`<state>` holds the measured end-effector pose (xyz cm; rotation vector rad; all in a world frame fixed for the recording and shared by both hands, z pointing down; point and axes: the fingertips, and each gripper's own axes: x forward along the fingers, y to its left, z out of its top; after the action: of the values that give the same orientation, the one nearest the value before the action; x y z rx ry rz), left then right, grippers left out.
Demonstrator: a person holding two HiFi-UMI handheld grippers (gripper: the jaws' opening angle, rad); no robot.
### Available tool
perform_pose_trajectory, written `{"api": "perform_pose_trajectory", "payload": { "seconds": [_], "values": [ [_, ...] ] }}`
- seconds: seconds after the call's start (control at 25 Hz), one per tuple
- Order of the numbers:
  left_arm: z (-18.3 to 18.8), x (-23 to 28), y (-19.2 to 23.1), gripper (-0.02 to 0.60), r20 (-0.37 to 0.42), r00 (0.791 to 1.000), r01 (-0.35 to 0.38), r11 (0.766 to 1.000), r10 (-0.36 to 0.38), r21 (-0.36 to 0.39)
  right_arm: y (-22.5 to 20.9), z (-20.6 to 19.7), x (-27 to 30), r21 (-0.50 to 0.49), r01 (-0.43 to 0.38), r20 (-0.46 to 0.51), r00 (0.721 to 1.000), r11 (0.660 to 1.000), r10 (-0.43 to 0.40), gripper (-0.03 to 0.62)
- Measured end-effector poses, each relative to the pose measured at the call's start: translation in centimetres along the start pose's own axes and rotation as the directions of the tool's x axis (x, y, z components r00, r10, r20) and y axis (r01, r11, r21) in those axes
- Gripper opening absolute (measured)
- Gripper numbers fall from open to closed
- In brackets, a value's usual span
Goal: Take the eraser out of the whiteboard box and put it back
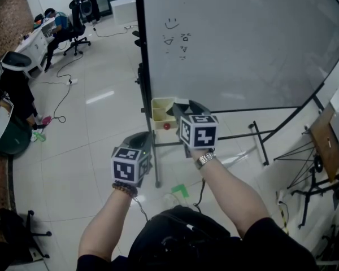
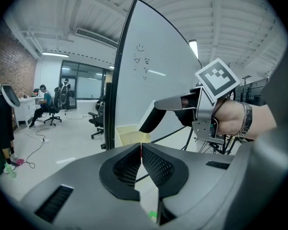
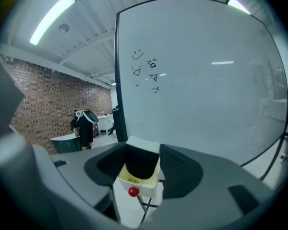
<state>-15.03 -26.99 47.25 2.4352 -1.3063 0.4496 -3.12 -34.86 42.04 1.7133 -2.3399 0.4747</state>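
1. Left tongs (image 2: 141,146) are pressed shut, pad against pad, with nothing between them. In the head view they hang lower than the box and to its left.
2. Right tongs (image 3: 142,153) stand wide and are clamped on the eraser (image 3: 138,166). It fills the gap from pad to pad, white back on top and black face toward the camera.
3. So the eraser is in the right tongs, over the open top of the box (image 3: 150,196). Whether its lower edge clears the rim I cannot tell.
4. Cream in colour, the box sits directly under the right tongs and has a red knob (image 3: 133,191) on its front wall.
5. It is fixed at the lower left corner of the whiteboard (image 3: 201,80), against the dark frame edge.
6. Small scribbles (image 3: 146,71), a smile among them, sit near the whiteboard's upper left.
7. On the right wrist is a metal watch (image 1: 204,160), and on the left wrist a bead bracelet (image 1: 124,189).
8. Black stand legs (image 1: 260,143) run out under the whiteboard across the pale glossy floor (image 1: 96,134).
9. On that floor a green scrap (image 1: 179,190) lies near the person, and a cable (image 1: 62,97) trails off to the left.
10. Far off at the upper left, a seated person (image 1: 57,26) is at a white bench (image 1: 31,44), with office chairs nearby.
11. Brick wall (image 3: 43,104) shows behind, in the right gripper view.
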Motion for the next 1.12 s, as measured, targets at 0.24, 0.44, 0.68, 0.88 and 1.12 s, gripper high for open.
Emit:
{"api": "perform_pose_trajectory", "payload": {
  "seconds": [0.24,0.44,0.68,0.88,1.12],
  "values": [
    [-0.6,-1.2,-1.8,0.000,0.000,1.000,0.013,1.000,-0.013,0.011,0.3,-0.4,-3.0,-0.003,-0.014,0.016,1.000,1.000,0.014,0.253],
    [-1.4,-2.3,-3.6,0.000,-0.006,1.000,0.028,0.999,-0.028,0.023,0.6,-1.4,-5.8,-0.013,-0.029,0.014,0.999,1.000,0.029,0.253],
    [-2.8,-3.8,-5.8,0.000,-0.015,0.999,0.048,0.998,-0.048,0.039,0.9,-2.7,-9.3,-0.022,-0.037,0.017,0.999,0.999,0.038,0.252],
    [-3.8,-5.0,-7.4,0.000,-0.014,0.998,0.062,0.996,-0.061,0.061,1.6,-3.4,-12.1,-0.025,-0.045,0.024,0.999,0.999,0.045,0.252],
    [-4.3,-6.5,-9.1,0.000,-0.009,0.997,0.078,0.994,-0.077,0.079,2.2,-4.1,-15.0,-0.024,-0.052,0.029,0.998,0.998,0.052,0.252]
  ]
}}
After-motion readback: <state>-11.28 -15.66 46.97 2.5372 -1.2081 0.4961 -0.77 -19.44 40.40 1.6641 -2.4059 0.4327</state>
